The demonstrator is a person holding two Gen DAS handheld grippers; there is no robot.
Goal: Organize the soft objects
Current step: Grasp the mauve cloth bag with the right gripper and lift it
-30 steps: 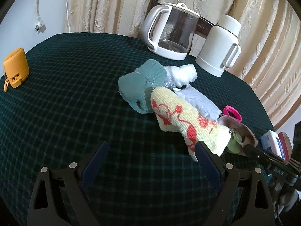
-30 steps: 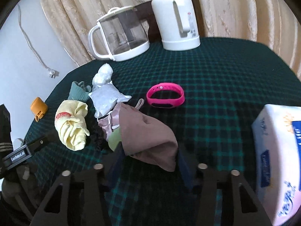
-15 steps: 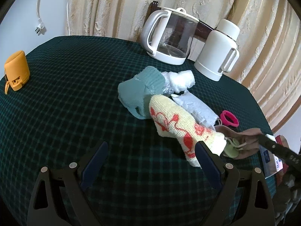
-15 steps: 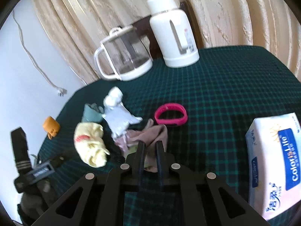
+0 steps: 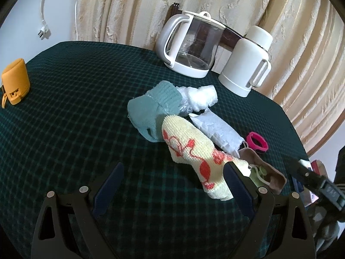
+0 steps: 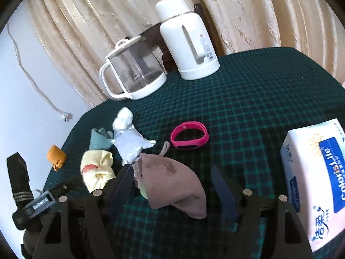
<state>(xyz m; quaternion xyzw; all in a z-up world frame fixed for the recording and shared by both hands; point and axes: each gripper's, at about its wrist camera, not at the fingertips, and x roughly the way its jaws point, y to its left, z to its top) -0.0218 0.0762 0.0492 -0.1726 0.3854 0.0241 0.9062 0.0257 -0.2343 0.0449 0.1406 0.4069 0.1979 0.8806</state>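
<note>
Both claws, left claw (image 5: 173,180) and right claw (image 6: 172,183), are black plastic frames with silver screws and dark navy finger pads (image 6: 222,185).

Table (image 6: 269,90) is covered in dark green checked cloth. Laid on it: glass jug (image 6: 133,73), white flask (image 6: 189,41), pink wristband (image 6: 189,138), tissue pack (image 6: 317,179), orange pouch (image 5: 15,82), clustered socks (image 5: 194,151), brown pouch (image 6: 172,181).

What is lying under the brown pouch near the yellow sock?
A light green thing sticks out from under the brown pouch, beside the yellow sock. Most of it is covered, so I cannot identify it.
</note>
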